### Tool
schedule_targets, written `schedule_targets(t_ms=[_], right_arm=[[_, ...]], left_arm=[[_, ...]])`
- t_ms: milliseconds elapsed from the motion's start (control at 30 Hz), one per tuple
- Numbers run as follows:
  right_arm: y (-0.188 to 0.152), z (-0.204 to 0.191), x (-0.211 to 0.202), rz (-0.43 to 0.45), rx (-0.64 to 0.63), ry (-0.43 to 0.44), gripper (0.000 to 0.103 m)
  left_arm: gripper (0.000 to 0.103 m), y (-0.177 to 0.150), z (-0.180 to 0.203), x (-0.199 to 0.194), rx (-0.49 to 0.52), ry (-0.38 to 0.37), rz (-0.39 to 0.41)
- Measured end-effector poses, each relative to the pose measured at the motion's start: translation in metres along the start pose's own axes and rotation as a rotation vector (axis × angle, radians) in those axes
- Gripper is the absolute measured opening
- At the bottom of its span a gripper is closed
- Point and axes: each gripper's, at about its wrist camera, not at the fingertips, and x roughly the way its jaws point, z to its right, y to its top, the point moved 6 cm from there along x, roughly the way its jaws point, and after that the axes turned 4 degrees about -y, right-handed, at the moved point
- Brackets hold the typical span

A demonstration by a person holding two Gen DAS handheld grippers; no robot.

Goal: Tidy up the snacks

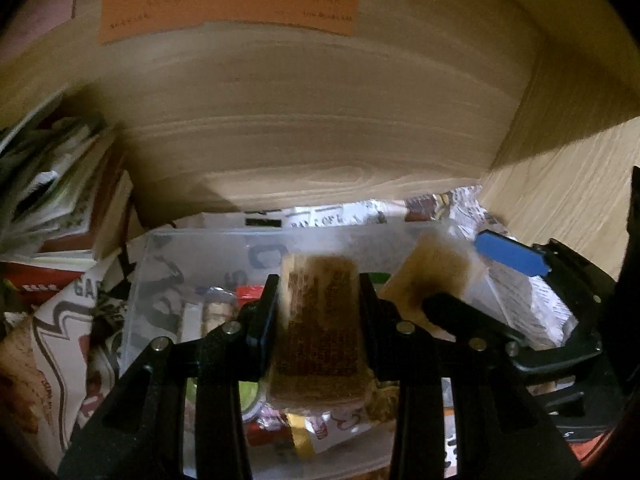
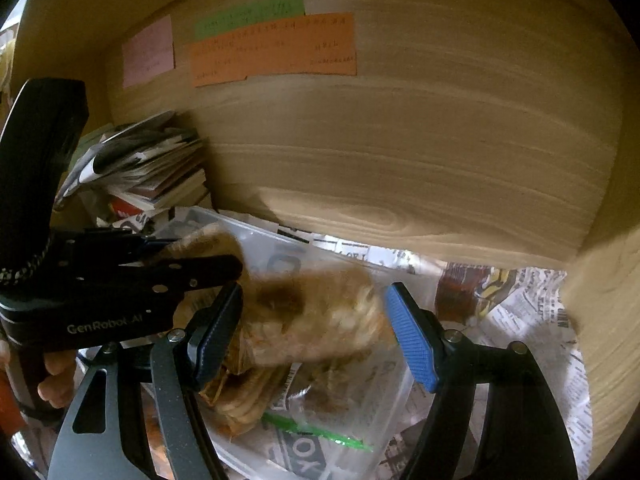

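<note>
Left hand-held gripper [image 1: 319,300] grips wafer pack [image 1: 320,332]; right hand-held gripper [image 2: 316,334] – cookie pack [image 2: 316,320] btwn jaws, grip unclear.

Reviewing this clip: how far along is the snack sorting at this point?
Partway. Done: several wrapped snacks already lie in the clear plastic bin. In hand: the left gripper clamps a brown wafer pack over the bin, and the right gripper has a blurred biscuit packet between its fingers, apparently held. Left: both packets still need setting down.
</note>
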Motion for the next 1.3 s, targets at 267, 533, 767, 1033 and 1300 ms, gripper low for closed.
schedule_targets(t_ms=[267, 533, 767, 1033, 1300], right_arm=[[0.006, 0.000, -0.021, 0.028, 0.010, 0.014, 0.071], [-0.004, 0.008, -0.061, 0.059, 0.004, 0.002, 0.074], [-0.029, 0.024, -0.081, 0.037, 0.002, -0.034, 0.082], [-0.074, 0.043, -0.062, -0.102, 0.029, -0.037, 0.082], [-0.102, 0.051, -0.039, -0.227, 0.034, 0.011, 0.082]], left_arm=[[0.037, 0.004, 0.008, -0.032, 0.033, -0.010, 0.053], [0.044, -0.010, 0.014, -0.076, 0.061, -0.003, 0.094], [0.059, -0.037, 0.007, -0.106, 0.065, 0.024, 0.111], [0.062, -0.079, -0.006, -0.118, 0.059, 0.047, 0.069], [0.063, -0.123, -0.013, -0.105, 0.013, 0.028, -0.022]])
